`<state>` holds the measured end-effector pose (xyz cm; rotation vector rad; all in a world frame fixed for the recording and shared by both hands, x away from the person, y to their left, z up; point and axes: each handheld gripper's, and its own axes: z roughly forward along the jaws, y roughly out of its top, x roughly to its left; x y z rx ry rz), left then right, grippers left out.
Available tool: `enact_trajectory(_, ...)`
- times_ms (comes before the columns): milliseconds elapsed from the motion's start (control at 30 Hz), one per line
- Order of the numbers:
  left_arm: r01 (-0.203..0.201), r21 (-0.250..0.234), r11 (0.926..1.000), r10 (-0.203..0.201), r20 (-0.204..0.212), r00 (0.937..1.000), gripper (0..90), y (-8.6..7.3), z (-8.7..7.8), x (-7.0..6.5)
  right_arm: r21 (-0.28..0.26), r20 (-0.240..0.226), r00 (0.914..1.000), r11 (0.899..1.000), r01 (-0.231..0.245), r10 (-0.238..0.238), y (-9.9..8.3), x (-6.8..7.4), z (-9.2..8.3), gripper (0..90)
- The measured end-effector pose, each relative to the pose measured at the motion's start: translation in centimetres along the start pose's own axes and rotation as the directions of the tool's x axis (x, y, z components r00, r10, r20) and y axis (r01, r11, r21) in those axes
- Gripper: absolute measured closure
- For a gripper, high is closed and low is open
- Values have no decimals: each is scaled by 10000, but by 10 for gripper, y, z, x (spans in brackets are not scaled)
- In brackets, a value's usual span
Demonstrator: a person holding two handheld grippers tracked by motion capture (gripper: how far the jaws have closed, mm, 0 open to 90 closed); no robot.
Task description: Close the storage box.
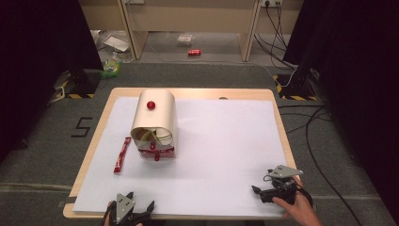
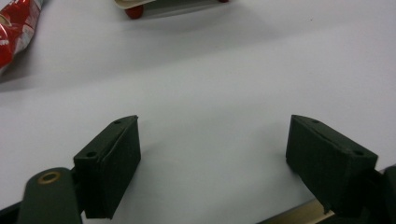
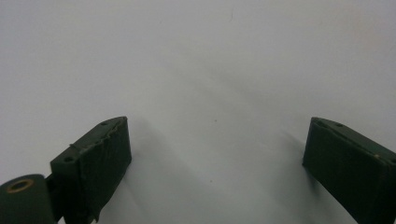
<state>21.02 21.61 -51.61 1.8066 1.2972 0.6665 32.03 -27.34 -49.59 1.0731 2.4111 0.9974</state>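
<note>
A cream round-topped box (image 1: 155,117) with a red knob (image 1: 150,105) on its lid stands on the left half of the white sheet (image 1: 221,141). Its front is partly open, showing pale items inside, with a second red knob (image 1: 156,157) low at the front. A red snack packet (image 1: 122,154) lies flat to the left of the box. My left gripper (image 1: 141,209) rests open at the front edge, left of centre. Along its jaws (image 2: 215,126) the packet (image 2: 16,28) and the box's lower edge (image 2: 159,7) lie far ahead. My right gripper (image 1: 261,180) is open at the front right, over bare paper (image 3: 217,123).
The wooden table edge (image 1: 89,150) frames the sheet. On the floor beyond are cables (image 1: 310,127), a red can (image 1: 194,52), litter (image 1: 113,66) and a wooden cabinet (image 1: 188,19). Dark curtains stand on both sides.
</note>
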Motion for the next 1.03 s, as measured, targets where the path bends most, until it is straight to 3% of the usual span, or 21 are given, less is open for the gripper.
enact_trajectory(367,115,-333,9994,-125,-282,9995,171,-11,-10,-4,-1,2,10000,10000,0,0,0,0,0,81)
enact_trajectory(1033,158,-503,9986,-173,-285,9994,168,-14,-9,-4,-1,1,10000,10000,2,-2,0,0,0,81)
